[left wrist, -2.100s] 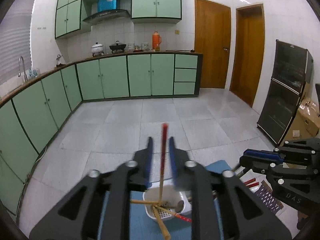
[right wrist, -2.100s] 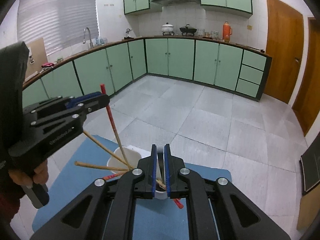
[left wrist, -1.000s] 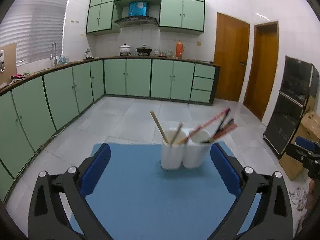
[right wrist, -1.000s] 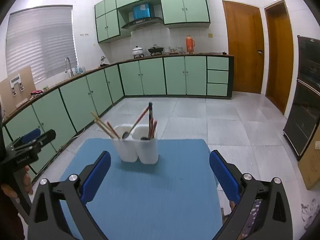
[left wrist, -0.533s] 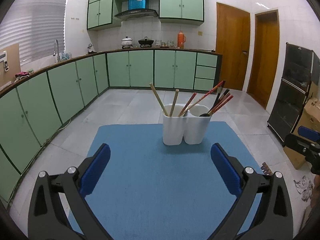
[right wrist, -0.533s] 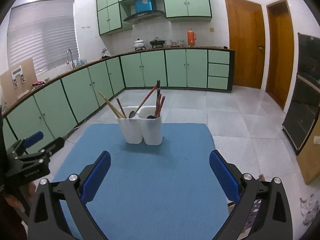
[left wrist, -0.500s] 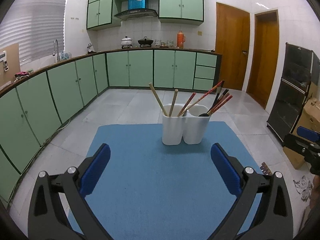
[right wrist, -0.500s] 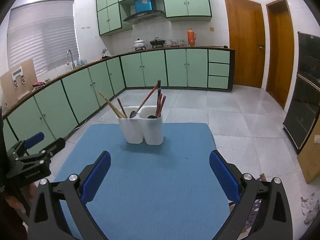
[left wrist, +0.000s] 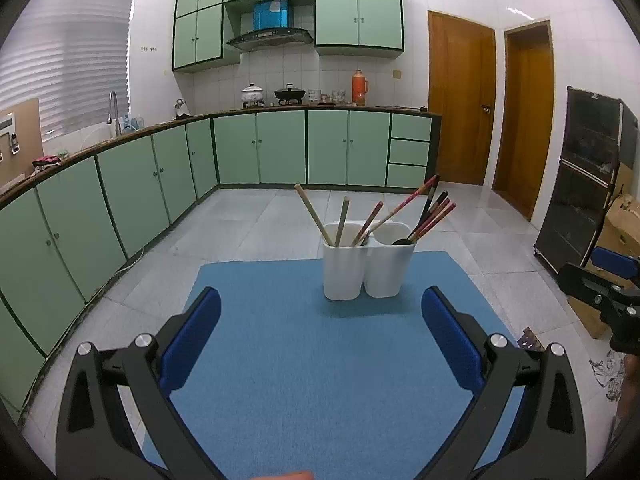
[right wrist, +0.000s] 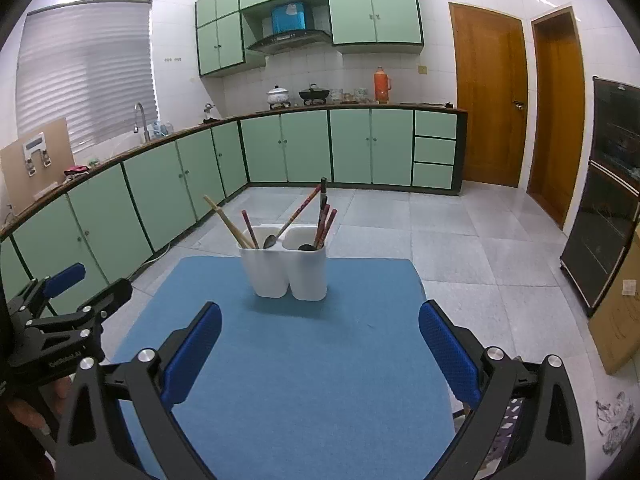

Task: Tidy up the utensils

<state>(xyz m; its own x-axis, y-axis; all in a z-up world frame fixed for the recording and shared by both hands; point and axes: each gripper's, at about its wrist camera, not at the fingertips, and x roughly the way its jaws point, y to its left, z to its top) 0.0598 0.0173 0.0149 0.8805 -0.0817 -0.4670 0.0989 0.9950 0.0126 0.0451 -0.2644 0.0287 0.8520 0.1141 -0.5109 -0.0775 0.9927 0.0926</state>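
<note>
A white two-compartment utensil holder (left wrist: 366,268) (right wrist: 286,270) stands at the far end of the blue mat (left wrist: 312,364) (right wrist: 296,364). Its left compartment holds wooden chopsticks (left wrist: 314,214) (right wrist: 226,221), a red chopstick and a spoon. The right compartment holds red and dark chopsticks (left wrist: 434,214) (right wrist: 325,216) and a dark spoon. My left gripper (left wrist: 320,308) is open and holds nothing, well short of the holder. My right gripper (right wrist: 320,314) is open too, likewise back from it. Each gripper shows at the edge of the other's view.
The mat covers a small table with tiled floor (left wrist: 256,224) beyond. Green cabinets (left wrist: 280,148) line the left and far walls. Two wooden doors (left wrist: 464,104) stand at the back right, a dark cabinet (left wrist: 580,184) and a cardboard box (left wrist: 620,220) on the right.
Two seconds ago both grippers were shut over the holder, the left on a red chopstick. Both have since opened and drawn back; in the last half second the views hardly differ.
</note>
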